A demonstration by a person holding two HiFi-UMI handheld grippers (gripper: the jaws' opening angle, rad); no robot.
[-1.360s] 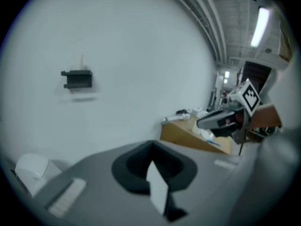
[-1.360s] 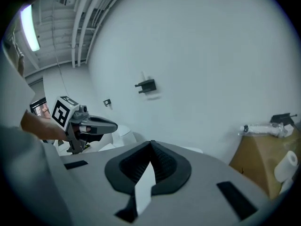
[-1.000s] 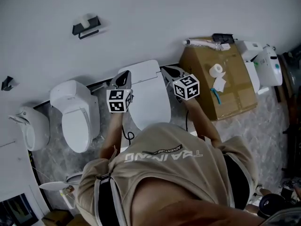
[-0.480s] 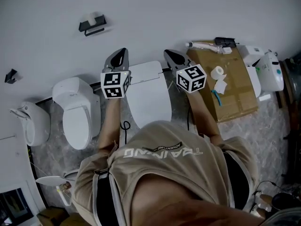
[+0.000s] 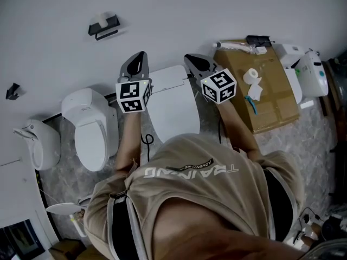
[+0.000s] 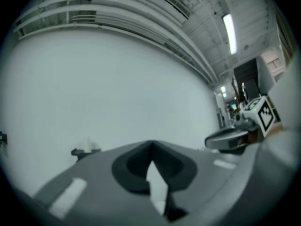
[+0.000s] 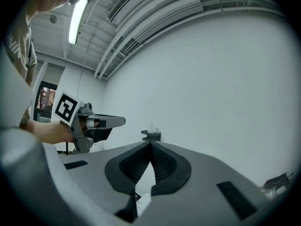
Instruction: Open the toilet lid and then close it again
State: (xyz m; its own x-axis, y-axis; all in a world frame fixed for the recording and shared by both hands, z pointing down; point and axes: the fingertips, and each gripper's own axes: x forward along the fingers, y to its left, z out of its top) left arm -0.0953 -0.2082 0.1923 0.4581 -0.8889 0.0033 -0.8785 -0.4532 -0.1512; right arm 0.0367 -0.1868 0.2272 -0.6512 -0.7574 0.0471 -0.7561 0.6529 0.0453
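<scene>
Basically, toilet lid [image 5: 172, 107] lay down; left gripper [image 5: 138, 58] and right gripper [image 5: 190, 58] hovered flanking its hinge end, fingers [image 7: 164, 166] pressed together, empty. Pre-open or post-close, undecidable.

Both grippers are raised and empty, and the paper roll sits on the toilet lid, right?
Not quite: the paper roll sits on the cardboard box beside the toilet, not on the toilet lid, as the head view shows. The left gripper and right gripper are indeed raised and empty.
</scene>
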